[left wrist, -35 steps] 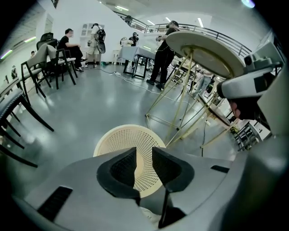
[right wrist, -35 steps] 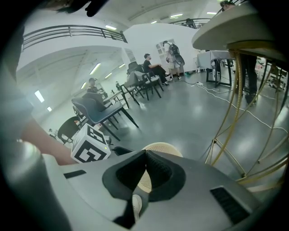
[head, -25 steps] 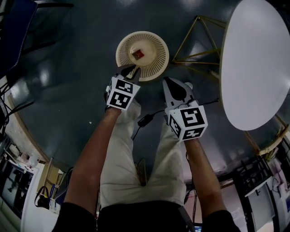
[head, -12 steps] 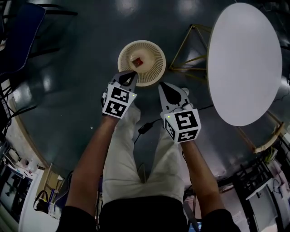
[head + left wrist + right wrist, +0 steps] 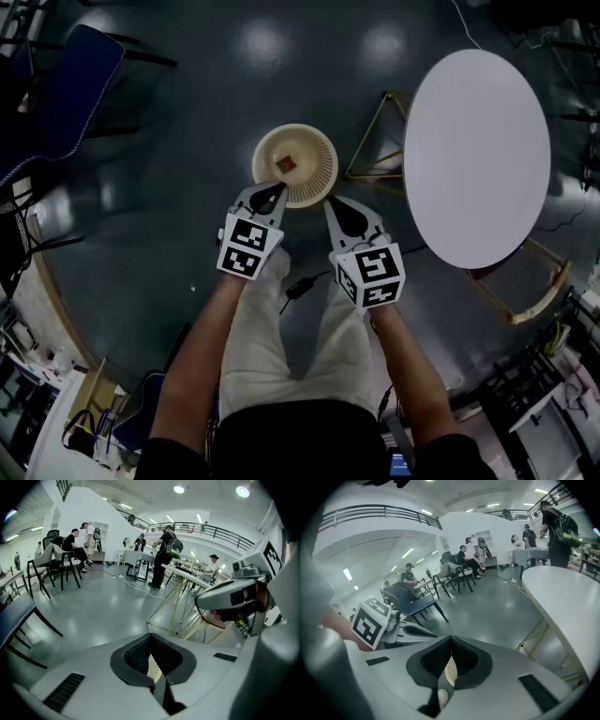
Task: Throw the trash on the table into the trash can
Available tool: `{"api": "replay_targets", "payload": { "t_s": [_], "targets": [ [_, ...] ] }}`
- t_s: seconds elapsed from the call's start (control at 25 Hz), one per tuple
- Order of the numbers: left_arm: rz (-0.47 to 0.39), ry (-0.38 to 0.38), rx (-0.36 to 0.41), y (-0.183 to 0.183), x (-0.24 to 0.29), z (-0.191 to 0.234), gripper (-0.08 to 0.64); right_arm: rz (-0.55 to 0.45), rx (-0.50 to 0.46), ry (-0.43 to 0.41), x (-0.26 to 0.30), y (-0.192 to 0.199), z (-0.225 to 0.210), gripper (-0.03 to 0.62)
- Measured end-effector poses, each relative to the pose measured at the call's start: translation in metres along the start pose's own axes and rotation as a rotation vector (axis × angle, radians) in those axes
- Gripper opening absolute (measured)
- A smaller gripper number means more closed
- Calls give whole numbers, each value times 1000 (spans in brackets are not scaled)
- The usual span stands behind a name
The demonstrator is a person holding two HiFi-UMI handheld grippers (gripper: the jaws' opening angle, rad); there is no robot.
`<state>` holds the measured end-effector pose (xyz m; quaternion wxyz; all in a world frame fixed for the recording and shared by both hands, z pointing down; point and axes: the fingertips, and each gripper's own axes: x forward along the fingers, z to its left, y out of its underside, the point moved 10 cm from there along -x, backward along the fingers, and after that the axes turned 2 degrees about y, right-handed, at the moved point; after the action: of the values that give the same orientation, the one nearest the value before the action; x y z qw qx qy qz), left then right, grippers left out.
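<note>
Our left gripper (image 5: 270,192) and right gripper (image 5: 337,206), both closed and empty, hang before the trash can (image 5: 320,174), red scrap (image 5: 287,166) inside. The drop looks done; next we check the table (image 5: 478,159) to their right.

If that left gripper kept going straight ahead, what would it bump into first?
Probably the cream mesh trash can on the floor; the left gripper aims at its near rim, though depth is unclear.
</note>
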<state>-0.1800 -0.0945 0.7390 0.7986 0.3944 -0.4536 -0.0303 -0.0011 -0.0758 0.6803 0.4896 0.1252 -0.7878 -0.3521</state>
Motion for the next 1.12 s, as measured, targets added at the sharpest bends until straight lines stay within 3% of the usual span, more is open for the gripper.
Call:
{"api": "replay_targets", "payload": {
  "t_s": [0.44,0.8,1.12],
  "targets": [
    [-143,-39,13,-76,-86,-22,15,-35,-29,-2,-53,-64,33,18],
    [-235,-99,-4,-112,-158,-32,15,-95,-48,-1,-90,-112,63,18],
    [-301,-76,39,-147,-224,-60,15,-159,-77,14,-137,-153,97,18]
  ]
}}
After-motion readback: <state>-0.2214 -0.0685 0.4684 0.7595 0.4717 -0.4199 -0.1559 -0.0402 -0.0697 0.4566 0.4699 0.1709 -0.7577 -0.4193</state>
